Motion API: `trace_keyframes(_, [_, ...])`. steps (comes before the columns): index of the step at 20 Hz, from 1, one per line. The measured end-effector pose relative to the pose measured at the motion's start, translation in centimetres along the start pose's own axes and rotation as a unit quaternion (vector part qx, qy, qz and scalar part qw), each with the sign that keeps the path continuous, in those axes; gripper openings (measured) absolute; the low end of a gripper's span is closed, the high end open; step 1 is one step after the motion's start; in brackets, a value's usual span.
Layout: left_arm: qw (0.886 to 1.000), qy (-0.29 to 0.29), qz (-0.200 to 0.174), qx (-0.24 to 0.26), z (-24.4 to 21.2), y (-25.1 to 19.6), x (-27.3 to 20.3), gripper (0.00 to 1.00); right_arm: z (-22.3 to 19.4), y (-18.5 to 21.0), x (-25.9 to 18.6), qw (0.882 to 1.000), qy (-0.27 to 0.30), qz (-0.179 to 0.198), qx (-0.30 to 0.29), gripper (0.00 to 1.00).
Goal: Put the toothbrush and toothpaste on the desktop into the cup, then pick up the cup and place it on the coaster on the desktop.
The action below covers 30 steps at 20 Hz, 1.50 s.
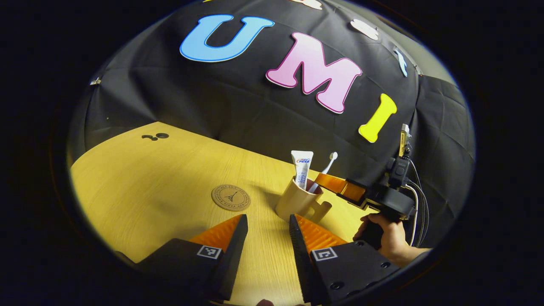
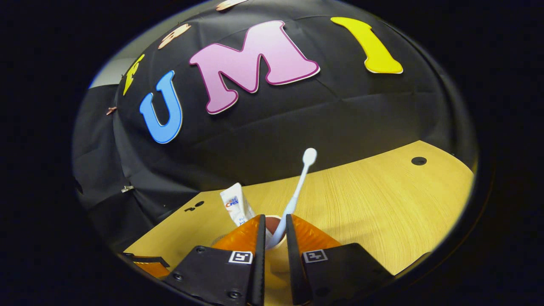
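Observation:
A beige cup (image 1: 297,204) with a handle stands on the wooden desktop (image 1: 170,170). In it stand a white toothpaste tube (image 1: 302,168) and a white toothbrush (image 1: 325,170), head up. My right gripper (image 2: 275,231) hovers over the cup's mouth with the toothbrush handle (image 2: 293,199) in the narrow gap between its orange fingers (image 2: 308,233). The handle lies against the right finger, and a sliver of gap shows on the left. The toothpaste tube (image 2: 236,206) leans just left of them. My left gripper (image 1: 265,238) is open and holds nothing, just short of the cup. A round brown coaster (image 1: 230,197) lies left of the cup.
A hand (image 1: 384,238) holds the right gripper (image 1: 340,189) at the desk's right side. Small dark holes (image 1: 156,136) sit near the far left edge of the desktop, and another hole (image 2: 418,160) lies far right. Bare wood stretches left of the coaster.

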<state>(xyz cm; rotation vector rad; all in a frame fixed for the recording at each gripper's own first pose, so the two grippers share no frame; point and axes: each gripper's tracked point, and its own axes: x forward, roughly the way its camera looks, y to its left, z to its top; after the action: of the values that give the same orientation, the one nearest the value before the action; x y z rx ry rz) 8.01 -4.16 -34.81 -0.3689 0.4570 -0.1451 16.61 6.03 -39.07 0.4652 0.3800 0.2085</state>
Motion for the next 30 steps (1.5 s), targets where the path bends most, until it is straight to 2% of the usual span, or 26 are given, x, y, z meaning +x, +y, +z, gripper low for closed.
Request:
trace_keyframes(1, [1.0, 0.0, 0.001, -0.001, 0.0, 0.0, -0.1, 0.63, -0.1, 0.2, -0.4, 1.0, 0.006, 0.003, 0.001, 0.32])
trace_keyframes(2, [1.0, 0.001, 0.001, -0.002, -0.1, 0.1, -0.1, 0.63, -0.2, 0.5, -0.9, 1.0, 0.011, 0.009, 0.0, 0.24])
trace_keyframes(5, [1.0, 0.007, 0.005, 0.0, -0.3, 0.4, -0.4, 0.63, -0.8, 1.1, -2.3, 0.999, 0.034, 0.014, -0.009, 0.24])
trace_keyframes(6, [1.0, 0.009, 0.005, -0.001, -0.3, 0.4, -0.5, 0.63, -1.0, 1.2, -2.8, 0.999, 0.044, 0.015, -0.011, 0.35])
trace_keyframes(12, [1.0, 0.026, 0.008, 0.009, -0.3, 1.2, -2.2, 0.63, -2.3, 0.8, -5.6, 0.992, 0.122, 0.01, -0.004, 0.36])
trace_keyframes(14, [0.999, 0.031, 0.009, 0.014, -0.3, 1.5, -2.8, 0.63, -2.7, 0.3, -6.3, 0.989, 0.148, 0.003, -0.019, 0.36])
trace_keyframes(15, [0.999, 0.034, 0.009, 0.016, -0.2, 1.6, -3.2, 0.63, -3.0, 0.0, -6.6, 0.986, 0.163, 0.001, -0.027, 0.36])
trace_keyframes(16, [0.999, 0.037, 0.009, 0.02, -0.1, 1.7, -3.5, 0.63, -3.3, -0.1, -7.0, 0.983, 0.18, 0.002, -0.033, 0.29])
trace_keyframes(17, [0.999, 0.038, 0.01, 0.024, 0.1, 1.8, -3.8, 0.63, -3.8, 0.2, -7.3, 0.979, 0.198, 0.006, -0.037, 0.42])
trace_keyframes(21, [0.998, 0.043, 0.01, 0.039, 0.2, 2.3, -5.2, 0.63, -4.8, 0.4, -8.1, 0.965, 0.254, 0.004, -0.064, 0.42])
trace_keyframes(24, [0.999, 0.043, 0.003, 0.027, 0.7, 2.2, -6.5, 0.63, -5.1, 0.5, -7.7, 0.955, 0.287, -0.007, -0.079, 0.42])
trace_keyframes(25, [0.999, 0.043, 0.003, 0.023, 0.7, 2.4, -6.8, 0.63, -5.5, 0.6, -7.5, 0.95, 0.302, -0.009, -0.08, 0.31])
trace_keyframes(26, [0.999, 0.047, 0.003, 0.021, 0.7, 2.6, -7.3, 0.63, -5.9, 0.8, -7.2, 0.944, 0.319, -0.009, -0.077, 0.44])
trace_keyframes(30, [0.998, 0.052, 0.007, 0.024, 0.8, 3.6, -9.2, 0.63, -6.7, 0.3, -6.2, 0.928, 0.36, -0.033, -0.092, 0.45])
